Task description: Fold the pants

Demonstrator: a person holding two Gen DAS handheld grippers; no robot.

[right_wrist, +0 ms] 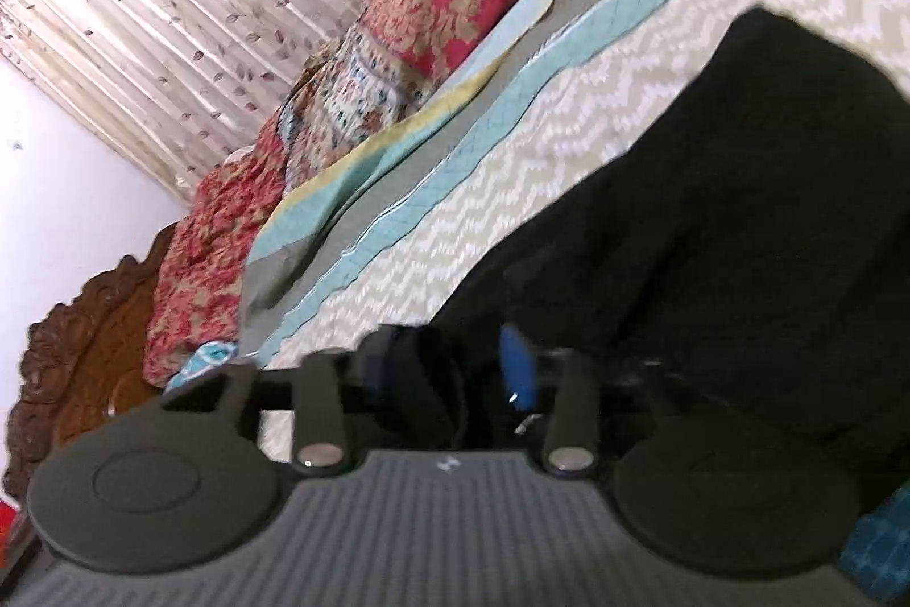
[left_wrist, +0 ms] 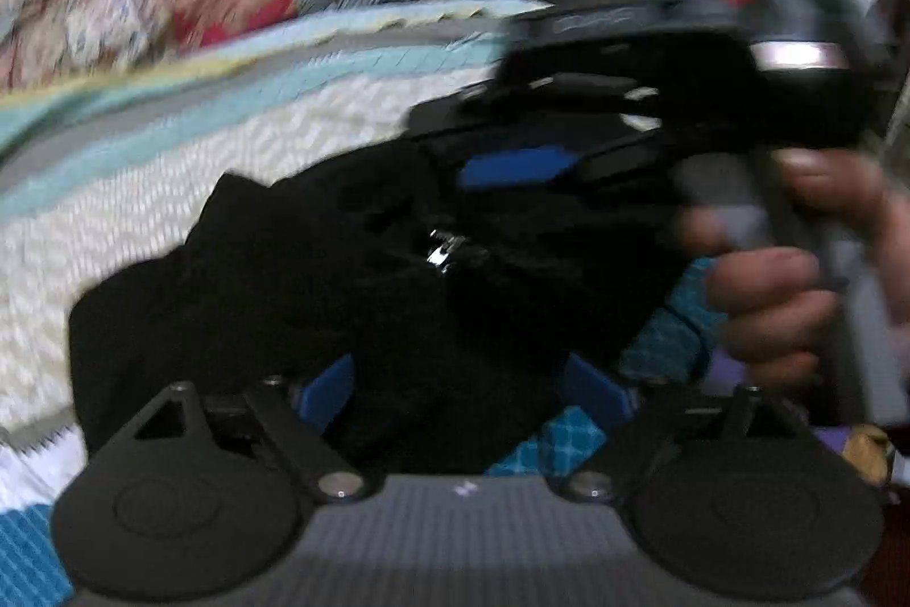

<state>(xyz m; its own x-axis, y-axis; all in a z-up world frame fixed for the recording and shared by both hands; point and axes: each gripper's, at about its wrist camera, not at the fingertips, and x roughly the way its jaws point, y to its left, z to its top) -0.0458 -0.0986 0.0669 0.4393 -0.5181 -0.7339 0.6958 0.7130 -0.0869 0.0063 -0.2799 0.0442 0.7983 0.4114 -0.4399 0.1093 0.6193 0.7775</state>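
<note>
The black pants lie bunched on the bed, with a zip glinting near the middle of the heap. My left gripper has its blue fingers spread wide, and black cloth sits loose between them. In the same view my right gripper comes in from the upper right, held by a hand, with its tips at the pants' far edge. In the right wrist view the pants spread across the right half. My right gripper stands there with its jaws apart and one blue pad showing. The image is blurred.
The bed carries a pale chevron spread with teal and grey stripes. Patterned red and grey bedding is piled along the far side before a leaf-print curtain. A carved wooden headboard stands at the left. A teal checked cloth lies under the pants.
</note>
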